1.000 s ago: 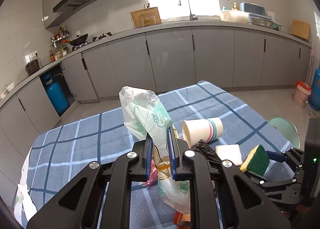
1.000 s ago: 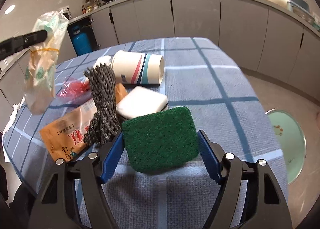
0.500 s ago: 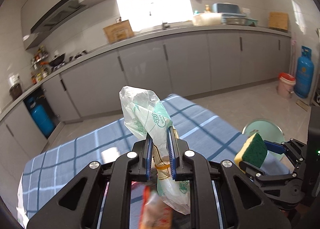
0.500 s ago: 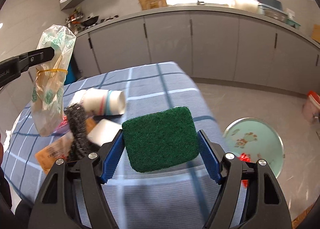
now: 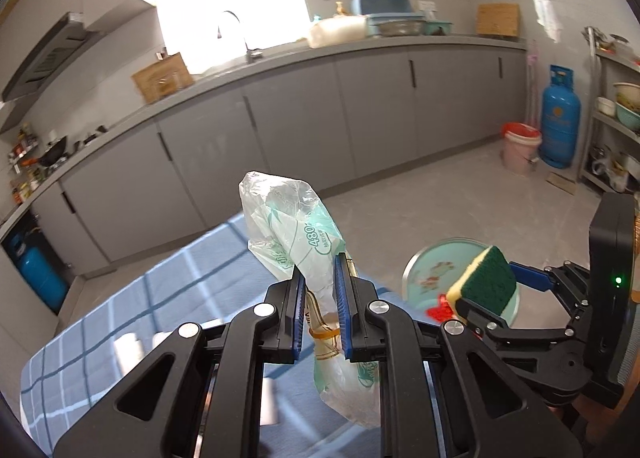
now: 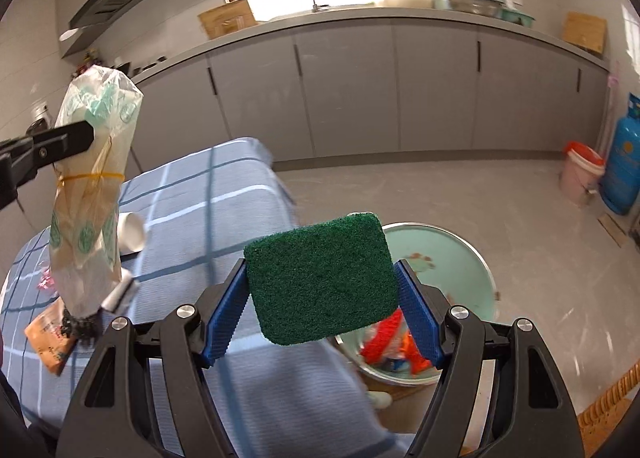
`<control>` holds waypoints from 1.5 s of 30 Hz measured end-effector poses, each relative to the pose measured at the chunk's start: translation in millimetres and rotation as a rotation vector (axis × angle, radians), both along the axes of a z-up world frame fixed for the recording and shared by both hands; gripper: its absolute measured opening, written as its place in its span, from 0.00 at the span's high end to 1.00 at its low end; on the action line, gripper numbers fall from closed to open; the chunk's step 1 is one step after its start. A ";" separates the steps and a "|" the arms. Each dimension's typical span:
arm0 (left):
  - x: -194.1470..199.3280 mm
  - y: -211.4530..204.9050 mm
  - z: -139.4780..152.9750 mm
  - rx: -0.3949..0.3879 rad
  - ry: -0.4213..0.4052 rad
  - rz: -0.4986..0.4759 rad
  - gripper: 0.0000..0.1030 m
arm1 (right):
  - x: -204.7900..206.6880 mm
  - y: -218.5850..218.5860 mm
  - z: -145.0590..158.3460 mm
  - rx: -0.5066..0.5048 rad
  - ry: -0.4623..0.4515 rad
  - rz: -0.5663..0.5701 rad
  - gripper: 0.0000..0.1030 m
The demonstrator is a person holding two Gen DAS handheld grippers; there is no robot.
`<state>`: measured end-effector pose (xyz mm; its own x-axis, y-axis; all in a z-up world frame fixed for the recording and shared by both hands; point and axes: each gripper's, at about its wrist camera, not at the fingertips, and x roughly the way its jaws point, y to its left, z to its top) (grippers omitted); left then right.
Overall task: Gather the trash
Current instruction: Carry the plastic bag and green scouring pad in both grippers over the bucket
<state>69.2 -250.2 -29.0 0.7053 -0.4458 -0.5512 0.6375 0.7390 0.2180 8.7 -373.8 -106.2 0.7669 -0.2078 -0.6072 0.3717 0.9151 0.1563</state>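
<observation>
My left gripper (image 5: 320, 290) is shut on a crumpled clear plastic bag (image 5: 298, 234) with green print and a rubber band, held up in the air; the same plastic bag (image 6: 90, 194) hangs at the left of the right wrist view. My right gripper (image 6: 322, 290) is shut on a sponge (image 6: 320, 278), green scouring side up, yellow sponge (image 5: 482, 284) edge seen in the left wrist view. Both are held near the table's right edge, above a pale green basin (image 6: 448, 258) on the floor with red wrappers (image 6: 384, 336) inside.
The table with the blue checked cloth (image 6: 224, 202) carries a paper cup (image 6: 130, 232), an orange packet (image 6: 50, 338), a dark scourer and a white block. Grey cabinets (image 5: 360, 114) run along the wall. A pink bucket (image 5: 520, 146) and a blue gas cylinder (image 5: 560, 118) stand at the right.
Both grippers have swung right, off the middle of the table toward its edge, each keeping its grip. The basin on the floor has come into fuller view below the sponge.
</observation>
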 end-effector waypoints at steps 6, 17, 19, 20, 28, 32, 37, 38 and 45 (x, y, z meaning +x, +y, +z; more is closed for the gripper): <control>-5.5 -28.1 -10.1 0.015 0.007 -0.039 0.85 | -9.7 -25.7 -6.9 0.018 -0.001 -0.041 0.30; 0.7 -74.4 -24.4 0.003 0.052 -0.093 0.85 | -16.7 -63.0 -19.6 0.027 0.015 -0.107 0.30; 2.3 -84.8 -29.9 0.004 0.057 -0.100 0.85 | -15.4 -69.7 -22.6 0.022 0.023 -0.117 0.30; 3.7 -90.5 -33.9 0.007 0.065 -0.106 0.85 | -15.1 -72.4 -23.7 0.019 0.026 -0.120 0.30; 18.3 -124.7 -68.8 0.038 0.123 -0.119 0.85 | -7.7 -101.7 -36.6 0.006 0.046 -0.165 0.30; 26.3 -138.6 -81.8 0.038 0.156 -0.130 0.85 | 1.2 -110.1 -42.8 0.001 0.050 -0.166 0.30; 31.5 -149.8 -95.6 0.038 0.189 -0.150 0.85 | 11.0 -120.7 -50.9 -0.006 0.065 -0.171 0.30; 32.7 -151.3 -98.0 0.035 0.200 -0.154 0.85 | 12.3 -123.3 -52.7 -0.002 0.067 -0.173 0.30; 34.6 -158.5 -117.1 0.037 0.247 -0.158 0.56 | 19.3 -132.7 -70.6 0.009 0.087 -0.178 0.23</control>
